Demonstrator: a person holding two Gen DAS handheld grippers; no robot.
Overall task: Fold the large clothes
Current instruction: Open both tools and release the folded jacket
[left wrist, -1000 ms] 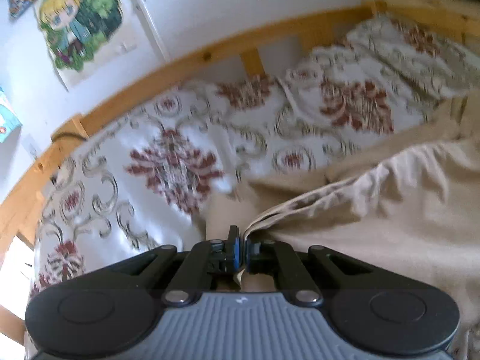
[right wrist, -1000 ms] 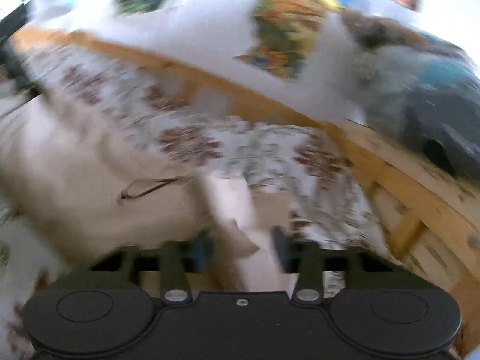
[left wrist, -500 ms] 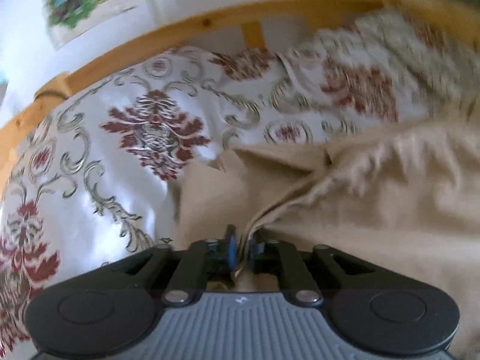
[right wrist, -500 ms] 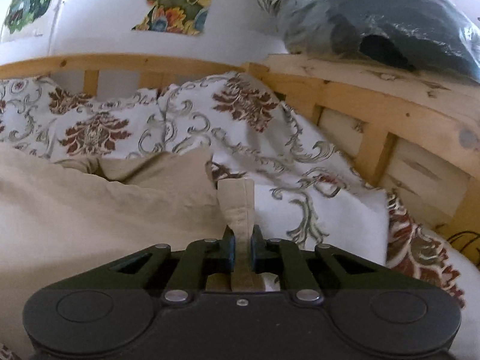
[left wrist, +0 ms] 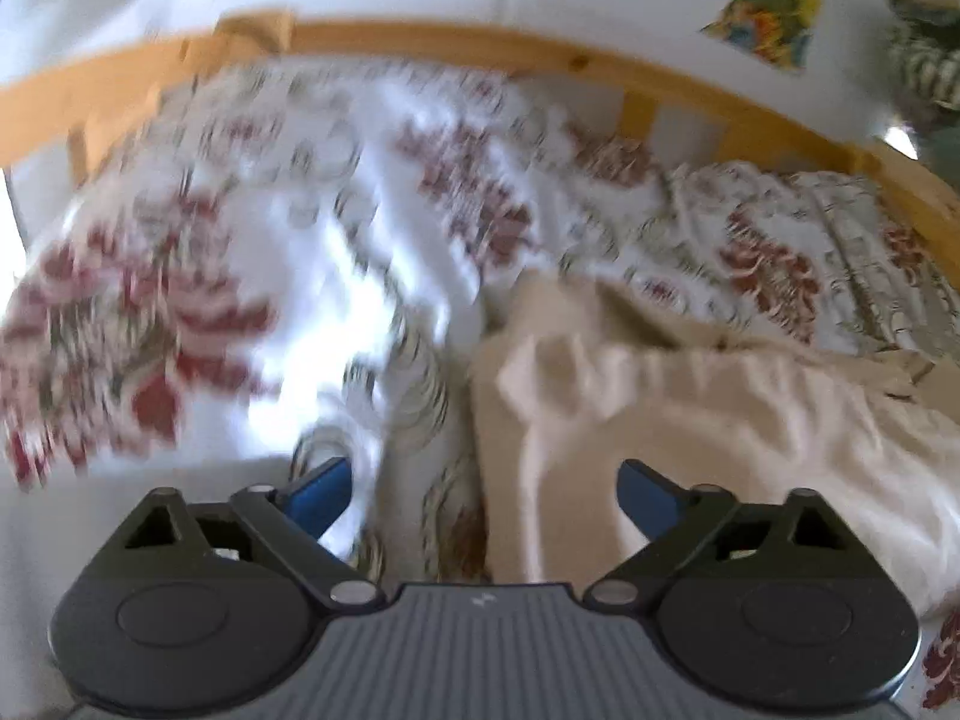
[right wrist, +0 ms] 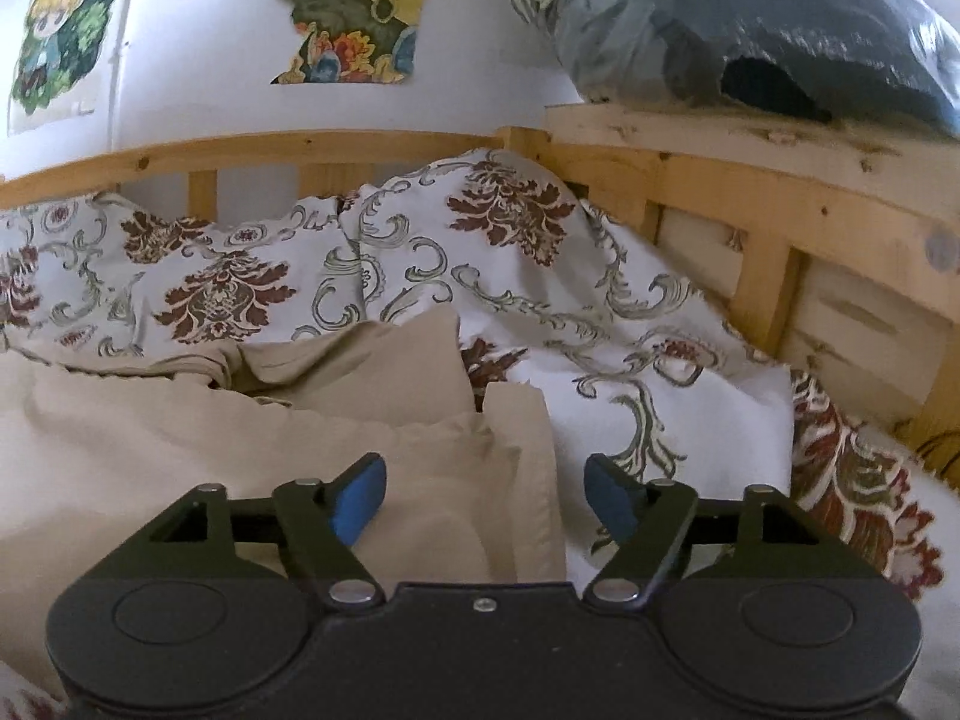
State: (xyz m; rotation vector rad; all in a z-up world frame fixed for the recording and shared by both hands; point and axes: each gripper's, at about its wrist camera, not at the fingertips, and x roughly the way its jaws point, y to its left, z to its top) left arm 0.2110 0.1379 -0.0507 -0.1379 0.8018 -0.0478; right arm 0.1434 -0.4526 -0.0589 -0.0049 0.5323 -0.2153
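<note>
The tan cloth (right wrist: 252, 450) looked soft and floppy, best picked up by a corner, and the left gripper (left wrist: 483, 489) and right gripper (right wrist: 485, 495) had just opened wide, holding nothing

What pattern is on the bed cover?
White with dark red damask motifs and grey scrolls; clearest in the right wrist view.

no words, numbers or brand names can be read in either view. the posters (right wrist: 351, 12) on the wall at the upper left of the right wrist view show only cartoon art, no legible lettering. a tiny pale mark (left wrist: 482, 599) sits on the grey housing at the bottom centre of the left wrist view, too small to read.
</note>
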